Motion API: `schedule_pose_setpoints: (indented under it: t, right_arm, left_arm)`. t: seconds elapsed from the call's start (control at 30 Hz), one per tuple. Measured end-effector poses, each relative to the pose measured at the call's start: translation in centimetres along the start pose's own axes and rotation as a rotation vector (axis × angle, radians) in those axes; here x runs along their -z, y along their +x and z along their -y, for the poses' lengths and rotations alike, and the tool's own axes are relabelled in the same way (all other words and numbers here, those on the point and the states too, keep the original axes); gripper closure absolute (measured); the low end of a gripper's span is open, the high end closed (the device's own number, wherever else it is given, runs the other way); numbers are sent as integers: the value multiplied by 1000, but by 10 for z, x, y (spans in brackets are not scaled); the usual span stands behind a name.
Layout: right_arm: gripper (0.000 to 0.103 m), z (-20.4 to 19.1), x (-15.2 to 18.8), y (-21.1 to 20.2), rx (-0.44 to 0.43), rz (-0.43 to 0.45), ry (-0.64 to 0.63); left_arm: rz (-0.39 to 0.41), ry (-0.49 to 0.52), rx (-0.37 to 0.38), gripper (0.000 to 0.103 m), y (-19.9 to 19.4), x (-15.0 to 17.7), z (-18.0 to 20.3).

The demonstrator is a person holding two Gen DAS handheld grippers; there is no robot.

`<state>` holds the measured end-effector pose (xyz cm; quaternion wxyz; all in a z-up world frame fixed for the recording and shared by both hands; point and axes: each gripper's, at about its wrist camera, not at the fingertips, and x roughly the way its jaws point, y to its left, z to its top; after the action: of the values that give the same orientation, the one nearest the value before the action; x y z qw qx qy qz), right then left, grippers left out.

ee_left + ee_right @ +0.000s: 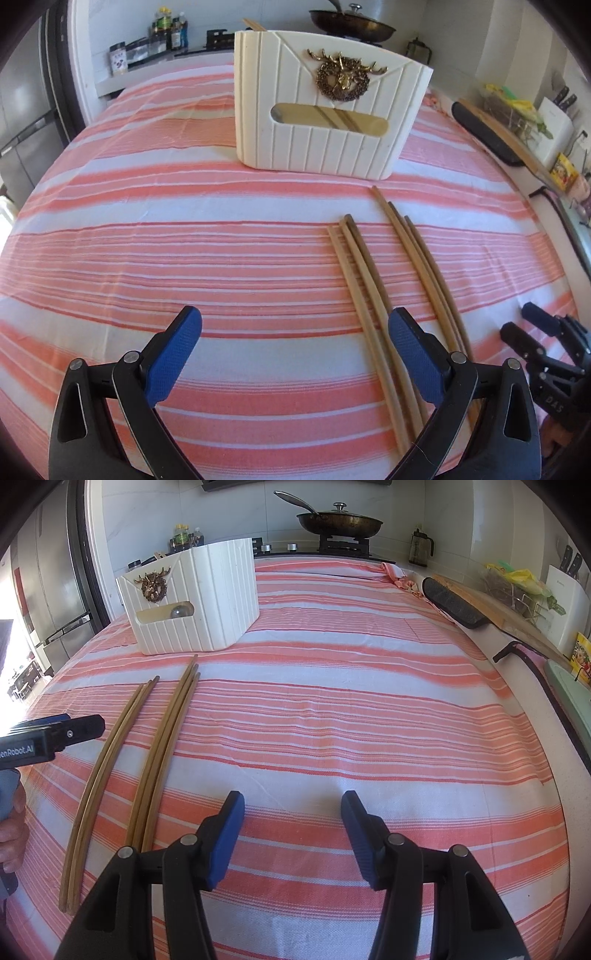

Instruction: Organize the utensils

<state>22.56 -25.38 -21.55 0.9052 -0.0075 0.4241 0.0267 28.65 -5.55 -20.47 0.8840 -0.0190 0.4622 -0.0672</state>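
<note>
both my grippers hang over the striped cloth (369,709) with nothing in them. my left gripper (295,354) has its jaws spread wide, and my right gripper (293,830) has its jaws apart too, only bare cloth between them.

the chopsticks (373,295) lie flat on the cloth in two loose bundles — the nearer bundle runs just past the inside of my left gripper's right finger (413,354), and the other bundle lies just beyond that finger. from my right gripper they sit off to the left, clear of its jaws. the white holder (317,110) stands upright straight ahead of my left gripper, past the far tips of the sticks; through its window i can see some sticks already inside.

i judge these sticks light, stiff and smooth, so they will likely roll or fan apart if pinched near one end. lying flat on soft cloth, they leave little room beneath for a pad. i would take a bundle across its middle, jaws square to the length, and squeeze firmly — a tilted grip would probably let them slide or scissor. the holder looks light enough to tip if sticks knock its rim.
</note>
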Motion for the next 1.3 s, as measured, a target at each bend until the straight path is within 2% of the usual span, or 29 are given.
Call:
schedule_pose_setpoints:
  t: [0.1,0.23,0.3,0.37,0.4,0.47,0.53,0.67,0.7,0.8,0.83,0.93,1.03,1.07,1.13,1.2,1.3]
  right_arm:
    - [47,0,0,0,0,0,-1]
    - [46,0,0,-1,0,0,-1]
    - [46,0,0,-1,0,0,0]
    - [46,0,0,-1,-2,0,2]
    - [46,1,0,-1,-4,0,3]
    - [46,1,0,-1,-10,1,6]
    - [40,3,0,-1,-30,0,10]
    - [39,4,1,-5,-73,-4,43]
    - [42,2,1,-7,-103,-6,53]
    - [60,-14,-2,-11,-213,-23,62]
    - [69,-21,-4,-11,-236,-34,46]
    - [84,-43,-9,-3,-257,-77,-16]
    - [86,-57,-12,1,-241,-103,-59]
    - [86,-60,-13,1,-225,-115,-75]
    - [88,-60,-16,3,-213,-141,-67]
    - [97,-57,-16,4,-204,-166,-62]
    - [98,-52,-14,3,-196,-169,-66]
  left_arm:
    - [-1,1,-33,2,6,6,2]
    - [6,51,-80,2,4,11,10]
    - [6,53,-67,8,2,13,9]
    - [21,78,-55,35,-5,16,12]
    - [27,98,-50,44,-8,17,13]
    - [29,135,-28,76,-11,20,16]
    - [28,161,-20,85,-14,22,16]
    - [11,188,10,93,-19,25,6]
    - [7,205,27,93,-21,26,4]
    - [-4,262,55,94,-24,28,-3]
    - [-8,267,55,93,-25,27,-5]
    - [-19,229,68,90,-29,30,-14]
    - [-24,185,86,68,-32,38,-18]
    - [-22,179,81,64,-34,40,-18]
    - [-23,188,62,64,-37,45,-15]
    - [-27,204,44,62,-40,50,-12]
    - [-27,216,24,61,-43,55,-12]
